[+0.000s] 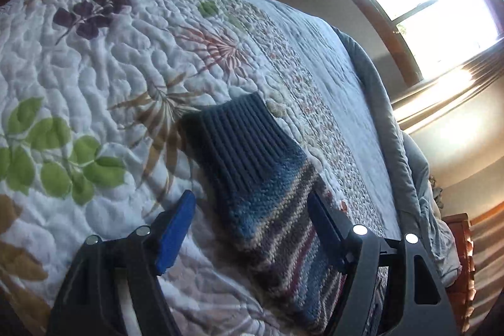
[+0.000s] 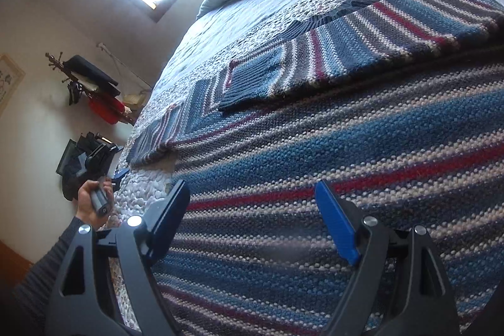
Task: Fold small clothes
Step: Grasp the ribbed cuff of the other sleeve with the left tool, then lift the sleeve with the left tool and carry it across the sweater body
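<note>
The sweater is lying flat on the quilt of the bed, striped in blue, grey and red, and everything is best placed from it.

In the left wrist view, the left tongs are hanging released just above one sleeve, their blue pads either side of it and gripping nothing. The sleeve's long axis is running straight ahead of these tongs, from the striped part near the pads out to the dark ribbed cuff at the far end. So the left tongs are lined up along the sleeve, not across it.

In the right wrist view, the right tongs are also spread wide and empty, hovering close over the sweater's body with the stripes running crosswise and slightly upward to the right between the pads. Beyond them, further up the sweater, a sleeve is already lying folded across the body, its ribbed end pointing left. The left hand is showing off the sweater's left edge.

Judging from this, the left tongs are the nearer to the unfolded sleeve, and the next fold likely turns on pinching it and carrying it inward over the body. Whether either pair is touching the knit is hard to say from these angles.
</note>
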Action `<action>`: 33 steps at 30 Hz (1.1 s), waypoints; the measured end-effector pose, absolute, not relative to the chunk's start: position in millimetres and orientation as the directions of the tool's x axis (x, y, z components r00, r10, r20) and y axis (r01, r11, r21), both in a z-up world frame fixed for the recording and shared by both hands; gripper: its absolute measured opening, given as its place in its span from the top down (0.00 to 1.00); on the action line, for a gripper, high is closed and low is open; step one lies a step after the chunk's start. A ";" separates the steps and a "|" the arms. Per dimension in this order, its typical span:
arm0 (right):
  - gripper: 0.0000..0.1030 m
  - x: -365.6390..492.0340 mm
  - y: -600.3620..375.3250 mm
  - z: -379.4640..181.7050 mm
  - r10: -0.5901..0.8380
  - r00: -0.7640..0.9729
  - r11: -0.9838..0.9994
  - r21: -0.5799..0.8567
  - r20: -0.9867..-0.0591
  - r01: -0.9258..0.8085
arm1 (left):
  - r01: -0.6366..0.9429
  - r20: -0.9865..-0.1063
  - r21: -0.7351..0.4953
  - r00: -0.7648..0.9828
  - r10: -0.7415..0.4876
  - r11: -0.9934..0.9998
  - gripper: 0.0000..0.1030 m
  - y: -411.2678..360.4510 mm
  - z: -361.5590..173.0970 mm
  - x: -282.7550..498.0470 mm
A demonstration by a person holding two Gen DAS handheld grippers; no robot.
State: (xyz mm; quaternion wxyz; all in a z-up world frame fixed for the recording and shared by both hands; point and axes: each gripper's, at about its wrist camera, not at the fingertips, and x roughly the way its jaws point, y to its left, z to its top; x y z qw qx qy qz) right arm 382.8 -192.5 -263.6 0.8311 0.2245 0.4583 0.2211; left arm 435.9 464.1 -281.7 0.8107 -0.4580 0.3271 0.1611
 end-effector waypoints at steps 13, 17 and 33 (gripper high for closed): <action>0.20 385.4 -188.6 -273.4 0.561 0.473 0.814 0.557 -0.679 -0.166 | -0.592 -0.723 -0.550 0.690 0.019 0.589 0.87 467.7 -283.0 456.3; 0.20 385.6 -190.0 -271.9 0.567 0.469 0.810 0.563 -0.677 -0.166 | -0.564 -0.691 -0.548 0.722 0.046 0.618 0.91 454.4 -250.8 454.1; 0.21 361.6 -153.4 -244.3 0.645 0.375 0.764 0.537 -0.666 -0.359 | -0.320 -0.540 -0.479 0.841 0.013 0.817 0.92 315.0 -61.3 468.8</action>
